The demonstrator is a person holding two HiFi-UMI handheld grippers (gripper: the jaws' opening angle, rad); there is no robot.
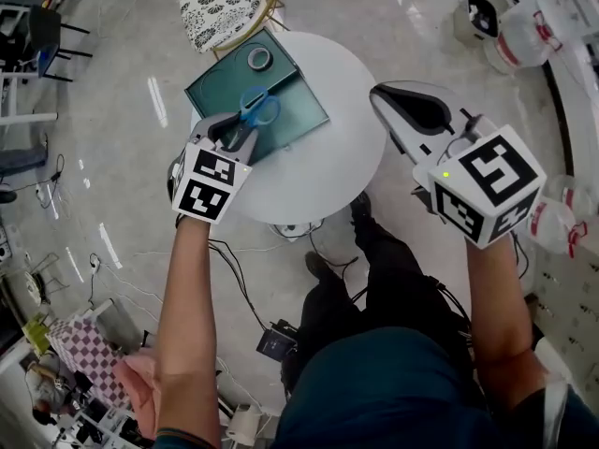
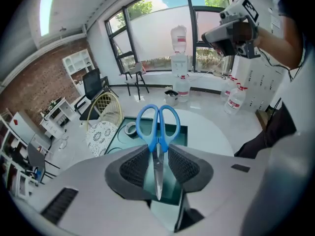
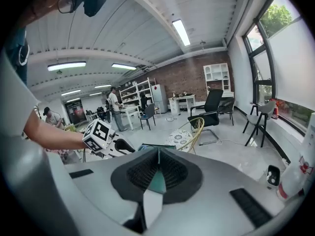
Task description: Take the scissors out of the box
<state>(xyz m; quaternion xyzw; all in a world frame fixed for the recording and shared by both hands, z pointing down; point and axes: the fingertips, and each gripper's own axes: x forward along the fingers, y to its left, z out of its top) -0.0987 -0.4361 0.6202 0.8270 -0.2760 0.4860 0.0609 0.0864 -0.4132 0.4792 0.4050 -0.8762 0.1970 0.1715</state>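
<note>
The scissors (image 1: pixel 255 110) have blue handles and lie between the jaws of my left gripper (image 1: pixel 230 135), which is shut on their blades above the open teal box (image 1: pixel 298 112). In the left gripper view the scissors (image 2: pixel 157 127) stand with handles away from me and tips toward the camera, the pads of the left gripper (image 2: pixel 157 156) pressing both sides. The box (image 2: pixel 178 132) lies below them. My right gripper (image 1: pixel 397 101) hangs over the table's right edge, jaws together and holding nothing; the right gripper view shows the right gripper (image 3: pixel 158 154) with tips meeting.
A grey tape roll (image 1: pixel 260 59) lies in the box's far half. The box rests on a round white table (image 1: pixel 346 157). A patterned cushion chair (image 1: pixel 220 3) stands behind the table, water bottles (image 1: pixel 524 36) to the right, and cables (image 1: pixel 234 269) on the floor.
</note>
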